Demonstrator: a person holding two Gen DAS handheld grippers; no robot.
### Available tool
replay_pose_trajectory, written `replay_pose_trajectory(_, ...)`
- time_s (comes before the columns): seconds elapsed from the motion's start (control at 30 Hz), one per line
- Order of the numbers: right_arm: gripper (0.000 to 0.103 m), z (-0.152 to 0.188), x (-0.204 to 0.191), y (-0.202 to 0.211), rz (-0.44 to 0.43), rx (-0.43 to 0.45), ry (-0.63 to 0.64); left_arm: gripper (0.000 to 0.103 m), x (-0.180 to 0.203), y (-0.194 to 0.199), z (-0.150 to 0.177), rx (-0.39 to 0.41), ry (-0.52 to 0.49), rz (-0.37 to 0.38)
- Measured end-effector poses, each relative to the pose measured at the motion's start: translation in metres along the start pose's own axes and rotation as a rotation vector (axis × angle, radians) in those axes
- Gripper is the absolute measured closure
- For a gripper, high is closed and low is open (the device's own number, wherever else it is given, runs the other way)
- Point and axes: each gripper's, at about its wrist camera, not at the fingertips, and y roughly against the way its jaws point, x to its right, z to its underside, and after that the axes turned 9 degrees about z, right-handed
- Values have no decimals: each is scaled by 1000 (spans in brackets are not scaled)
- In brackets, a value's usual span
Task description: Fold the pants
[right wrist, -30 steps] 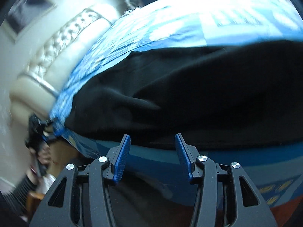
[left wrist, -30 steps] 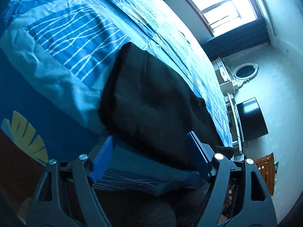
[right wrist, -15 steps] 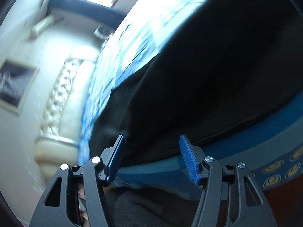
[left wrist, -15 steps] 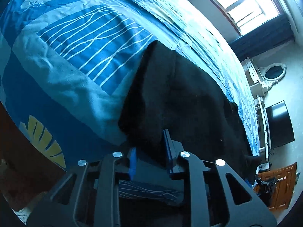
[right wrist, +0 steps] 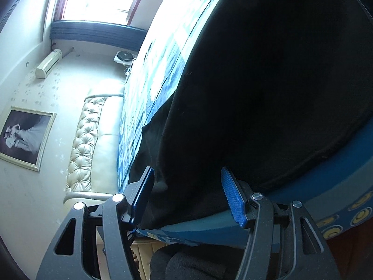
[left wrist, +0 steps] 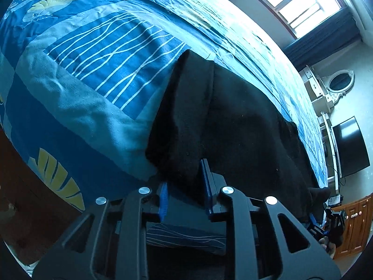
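Black fleece pants [left wrist: 233,121] lie along the bed's near edge, on a blue patterned bedspread [left wrist: 98,65].
Left gripper [left wrist: 185,186] fingers clench a pants corner for folding; right gripper [right wrist: 186,193] fingers straddle the hem, released.

Daylight pours through the window [left wrist: 300,4] way beyond the tongs, blown out white; near stuff sits dim, bluish, with fisheye-bent edges.

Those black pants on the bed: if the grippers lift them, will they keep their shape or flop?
The black pants will probably flop: they lie in soft rumpled folds across the bedspread. Their thick, fuzzy-looking cloth likely won't slip from the left gripper pinching the edge.
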Motion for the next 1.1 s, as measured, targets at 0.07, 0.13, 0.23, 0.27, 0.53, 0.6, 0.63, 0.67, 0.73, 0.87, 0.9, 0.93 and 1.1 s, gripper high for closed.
replay_pose_trajectory(0.07,44,-2,0,-3,-1,11,-7,79,0,0,0,-1,7,4)
replay_pose_trajectory(0.13,44,-4,-1,-4,0,30,-18,79,0,0,1,-1,14,8)
replay_pose_trajectory(0.23,44,-4,7,3,-23,81,-82,79,-4,0,-1,-2,21,12)
replay_pose_trajectory(0.27,44,0,11,4,-33,96,-110,79,-4,1,-2,-2,23,13)
replay_pose_trajectory(0.53,70,14,-4,-3,-5,64,-47,78,-9,2,-3,-7,49,29)
replay_pose_trajectory(0.6,92,18,-6,-2,41,67,-27,78,-11,3,-4,-8,56,33)
replay_pose_trajectory(0.63,93,19,-5,1,52,70,-26,78,-11,3,-4,-8,59,34)
replay_pose_trajectory(0.67,94,20,-4,4,53,73,-32,78,-12,4,-5,-8,62,36)
replay_pose_trajectory(0.73,95,28,-1,9,74,78,-46,78,-13,5,-5,-7,67,39)
replay_pose_trajectory(0.87,96,42,2,5,104,79,-58,78,-15,5,-4,-3,71,43)
replay_pose_trajectory(0.9,97,43,4,1,105,85,-57,78,-15,5,-4,-3,70,43)
replay_pose_trajectory(0.93,97,44,6,0,99,91,-57,78,-15,6,-4,-3,68,43)
replay_pose_trajectory(1.1,96,50,6,4,91,96,-56,78,-13,7,-2,-5,60,37)
